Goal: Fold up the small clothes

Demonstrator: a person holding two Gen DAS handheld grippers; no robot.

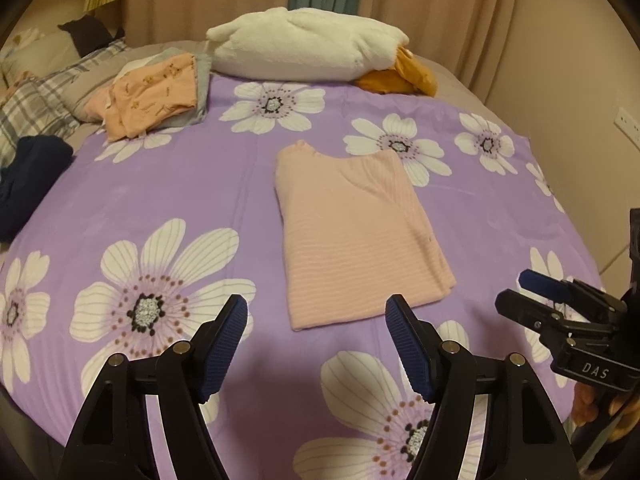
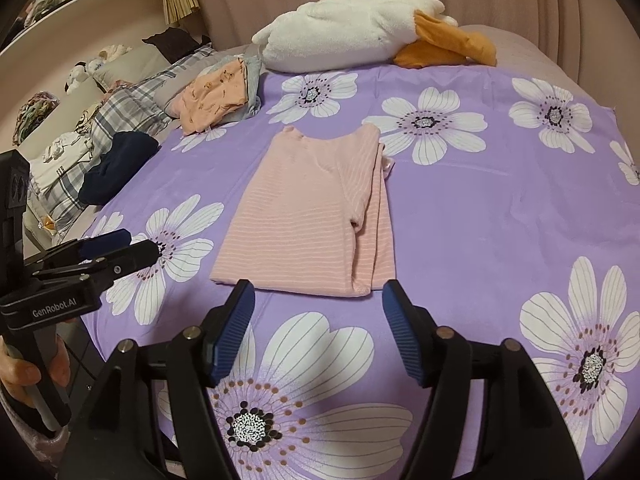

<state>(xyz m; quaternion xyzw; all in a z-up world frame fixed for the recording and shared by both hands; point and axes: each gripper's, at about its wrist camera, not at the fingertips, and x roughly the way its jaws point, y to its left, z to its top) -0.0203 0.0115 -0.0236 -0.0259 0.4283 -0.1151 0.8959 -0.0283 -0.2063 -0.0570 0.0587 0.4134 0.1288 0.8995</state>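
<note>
A pink striped top [image 1: 352, 232] lies flat on the purple flowered bedspread [image 1: 180, 188], its sides folded in to a narrow rectangle, neck at the far end. It also shows in the right wrist view [image 2: 308, 216]. My left gripper [image 1: 316, 310] is open and empty, hovering just short of the top's near hem. My right gripper [image 2: 318, 294] is open and empty, also just short of the near hem. The right gripper shows at the right edge of the left wrist view [image 1: 532, 292]; the left gripper shows at the left of the right wrist view [image 2: 124, 246].
A stack of folded clothes with an orange printed piece on top [image 1: 156, 96] sits at the far left. A white and orange plush toy [image 1: 308, 44] lies at the back. A dark navy garment [image 1: 28, 180] and a plaid pillow [image 2: 120, 108] lie left. Curtains hang behind.
</note>
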